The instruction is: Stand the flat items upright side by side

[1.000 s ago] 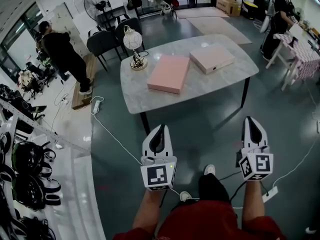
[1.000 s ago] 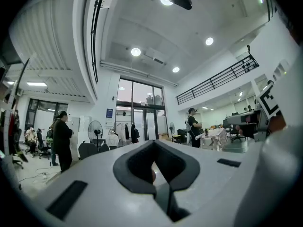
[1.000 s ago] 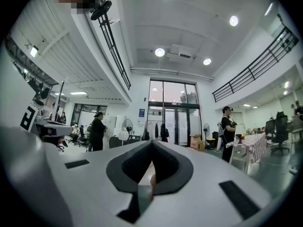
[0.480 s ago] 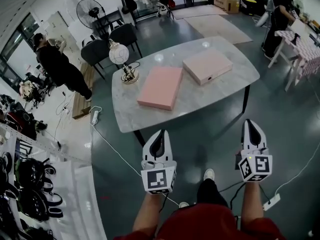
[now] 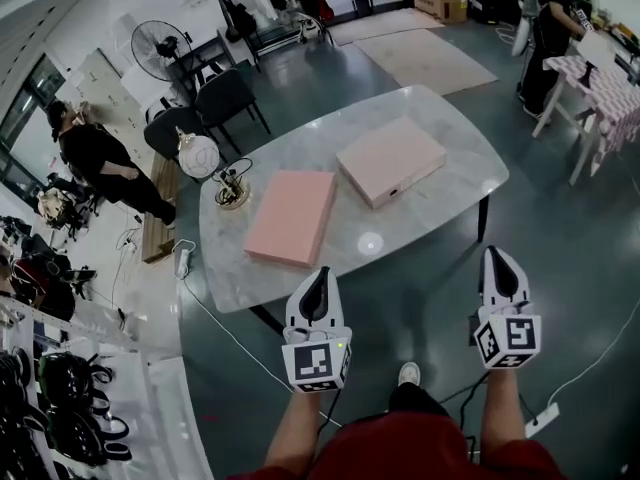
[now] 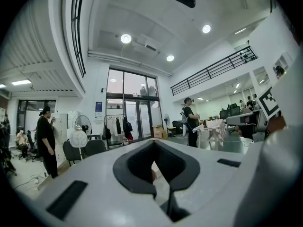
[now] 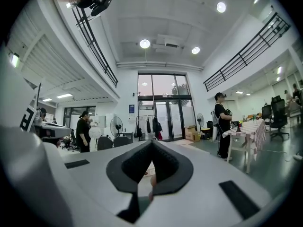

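Observation:
Two flat pink boxes lie on the grey marble table (image 5: 430, 118): one pink box (image 5: 292, 217) at the left, a paler pink box (image 5: 390, 160) at the right, both lying flat and apart. My left gripper (image 5: 316, 286) is held in the air short of the table's near edge, jaws shut with nothing in them. My right gripper (image 5: 497, 264) hangs over the floor to the right of the table, also shut and empty. Both gripper views look level across the room over the shut jaws (image 6: 154, 162) (image 7: 150, 167).
A small table lamp (image 5: 200, 158) stands at the table's left end. Dark chairs (image 5: 225, 93) and a fan (image 5: 160, 43) are beyond it. One person (image 5: 100, 158) stands at the left, another at a covered table (image 5: 600, 68) at the right. A cable (image 5: 230, 278) crosses the floor.
The table and boxes have come nearer and lower in the head view as I walk toward them. Both grippers stay shut and level in front of me.

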`<state>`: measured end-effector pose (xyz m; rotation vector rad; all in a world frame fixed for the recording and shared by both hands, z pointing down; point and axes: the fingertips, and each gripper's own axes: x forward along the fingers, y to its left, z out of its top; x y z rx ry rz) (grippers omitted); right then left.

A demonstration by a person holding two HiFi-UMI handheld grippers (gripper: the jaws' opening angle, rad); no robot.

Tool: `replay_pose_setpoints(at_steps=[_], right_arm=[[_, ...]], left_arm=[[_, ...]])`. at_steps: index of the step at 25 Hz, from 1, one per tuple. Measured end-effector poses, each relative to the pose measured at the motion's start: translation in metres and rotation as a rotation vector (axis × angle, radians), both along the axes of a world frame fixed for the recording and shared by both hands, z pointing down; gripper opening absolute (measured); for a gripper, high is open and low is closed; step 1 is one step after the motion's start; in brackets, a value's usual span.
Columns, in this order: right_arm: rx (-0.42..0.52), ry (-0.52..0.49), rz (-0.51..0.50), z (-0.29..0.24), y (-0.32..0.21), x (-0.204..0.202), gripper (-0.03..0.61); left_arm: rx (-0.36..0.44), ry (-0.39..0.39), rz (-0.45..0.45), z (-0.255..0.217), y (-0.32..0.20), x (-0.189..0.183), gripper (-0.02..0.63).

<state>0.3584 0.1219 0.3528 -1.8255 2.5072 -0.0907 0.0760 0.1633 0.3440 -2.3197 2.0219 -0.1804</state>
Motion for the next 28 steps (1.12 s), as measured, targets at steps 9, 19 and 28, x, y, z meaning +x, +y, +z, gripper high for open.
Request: replay_pose_setpoints(at_steps=[9,19,28], right_arm=[[-0.017,-0.014,0.018,0.009,-0.07,0.057,-0.003],[-0.015,0.019,0.024,0.009,-0.133,0.064,-0.003],[-0.003,0.074,-0.015,0.0,-0.222,0.04,-0.003]], left_arm=[[0.007,-0.001,0.03,-0.002,-0.08,0.059,0.006],[0.002,0.016,0.041,0.009,-0.146,0.066,0.006],[0.011,0.07,0.025,0.015,-0.233,0.055,0.006]])
